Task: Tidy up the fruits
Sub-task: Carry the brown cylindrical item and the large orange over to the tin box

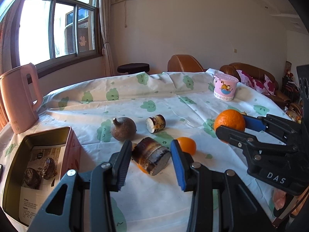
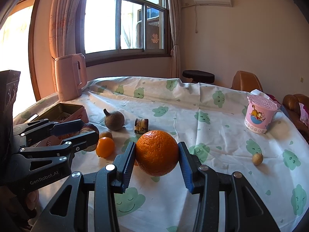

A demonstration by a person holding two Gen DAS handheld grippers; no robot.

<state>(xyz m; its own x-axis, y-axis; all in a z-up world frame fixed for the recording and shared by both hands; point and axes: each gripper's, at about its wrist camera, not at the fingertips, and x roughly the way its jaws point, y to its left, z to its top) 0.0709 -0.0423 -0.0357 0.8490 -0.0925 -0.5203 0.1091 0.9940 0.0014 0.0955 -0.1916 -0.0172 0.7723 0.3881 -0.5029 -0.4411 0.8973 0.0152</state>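
Note:
My left gripper [image 1: 151, 145] is shut on a dark brown cane chunk [image 1: 152, 157], held just above the cloth; from the right wrist view this gripper [image 2: 89, 129] is at the left with the chunk [image 2: 87, 129] between its pads. My right gripper [image 2: 156, 145] is shut on a big orange [image 2: 156, 152], and it shows at the right [image 1: 230, 124] with the orange [image 1: 228, 119]. On the cloth lie a small orange [image 1: 186, 145], a round brown fruit with a stem [image 1: 123, 128] and a short cane piece [image 1: 155, 123].
An open tin box [image 1: 11, 174] with dark pieces inside stands at the near left, a pink kettle [image 1: 19, 98] behind it. A pink cartoon cup [image 2: 258, 114] stands at the far right, and a small tan fruit [image 2: 257, 159] lies near the right edge.

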